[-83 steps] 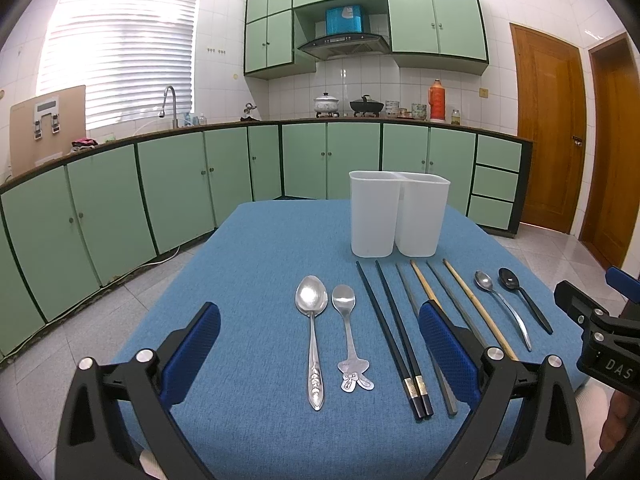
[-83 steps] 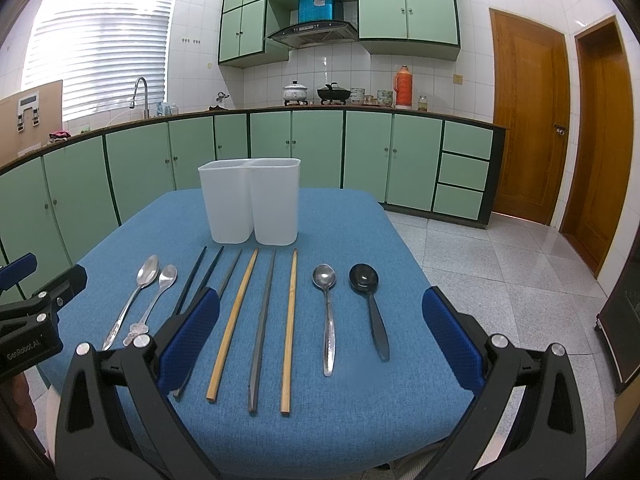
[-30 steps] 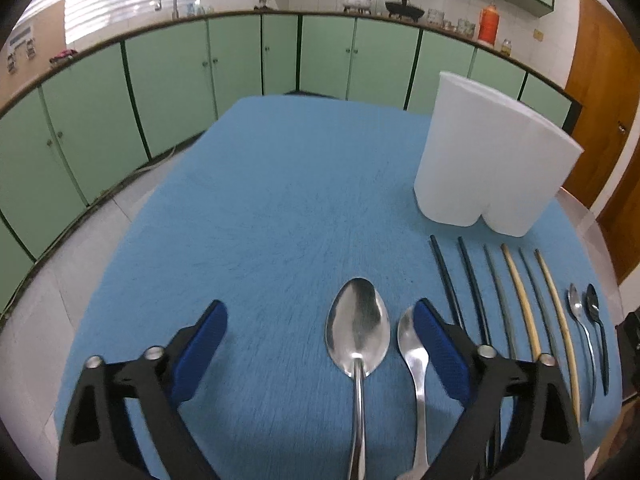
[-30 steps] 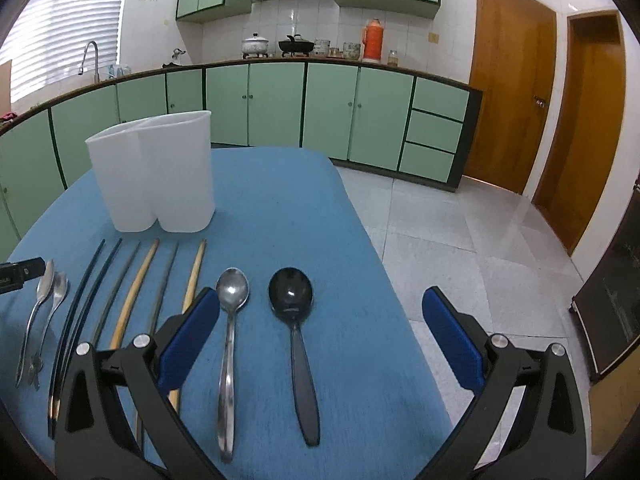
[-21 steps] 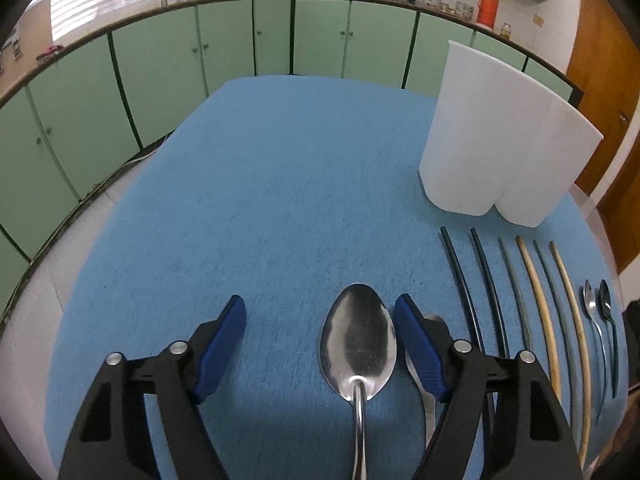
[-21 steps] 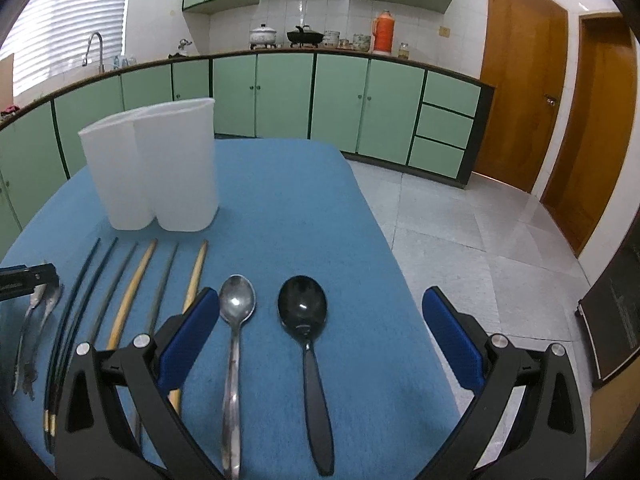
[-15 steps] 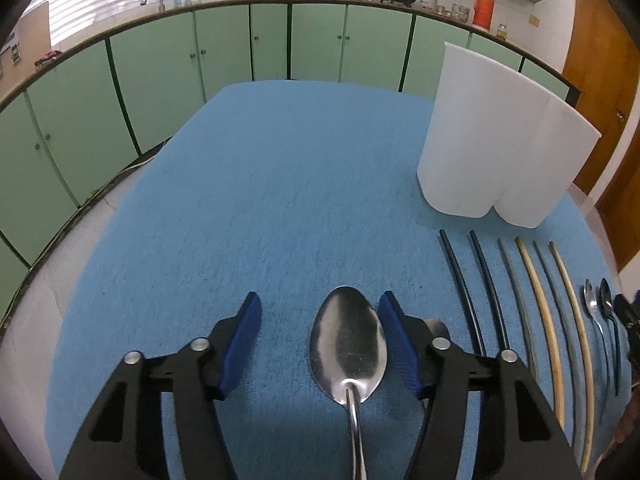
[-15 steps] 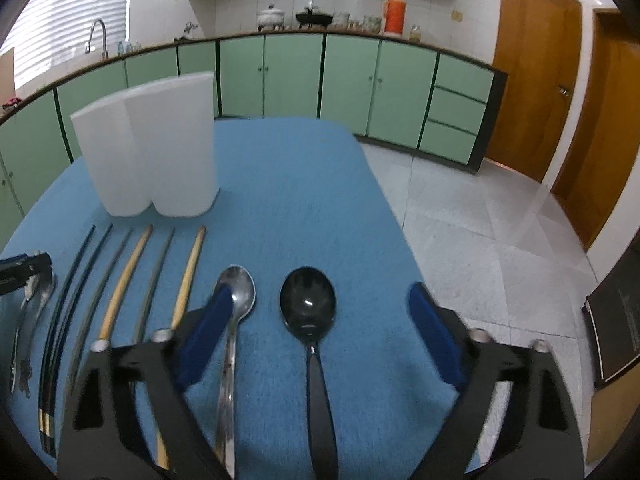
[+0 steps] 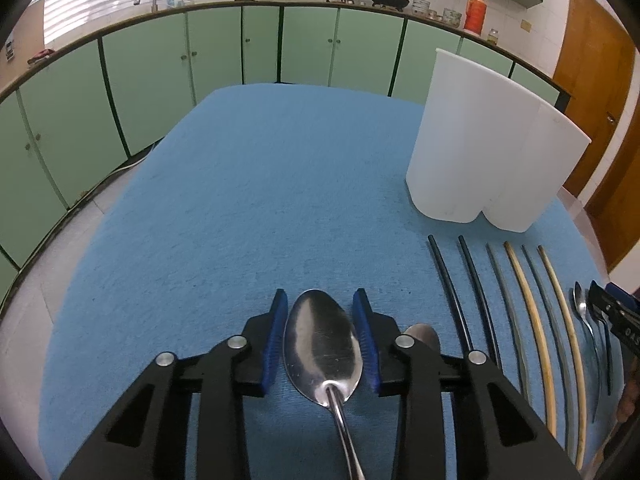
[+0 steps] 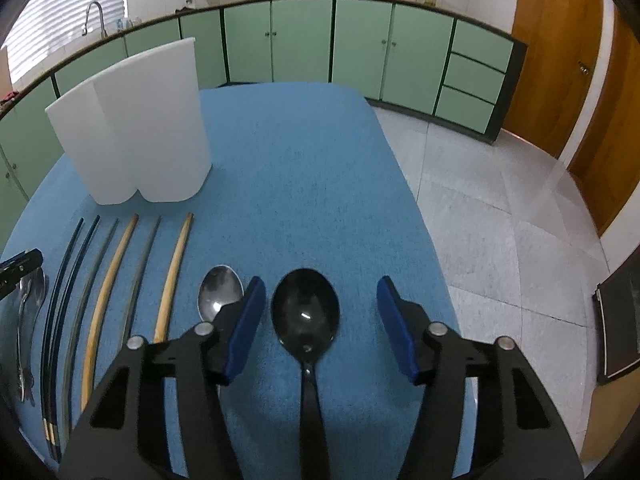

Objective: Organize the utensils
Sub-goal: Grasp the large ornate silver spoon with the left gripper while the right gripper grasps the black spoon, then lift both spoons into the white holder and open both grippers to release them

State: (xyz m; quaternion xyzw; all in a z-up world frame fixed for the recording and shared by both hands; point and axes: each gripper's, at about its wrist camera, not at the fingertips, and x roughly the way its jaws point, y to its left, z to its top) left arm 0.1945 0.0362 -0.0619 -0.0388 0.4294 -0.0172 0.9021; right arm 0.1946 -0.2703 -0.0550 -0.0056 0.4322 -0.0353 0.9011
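4 spoons (image 9: 322, 344), 6 chopsticks (image 10: 174, 276) flat; white holder (image 9: 484, 160) upright

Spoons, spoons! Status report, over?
Left gripper fingers astride big steel spoon, nearly shut. Right gripper open around black spoon. White holder empty-looking; nothing blocking.
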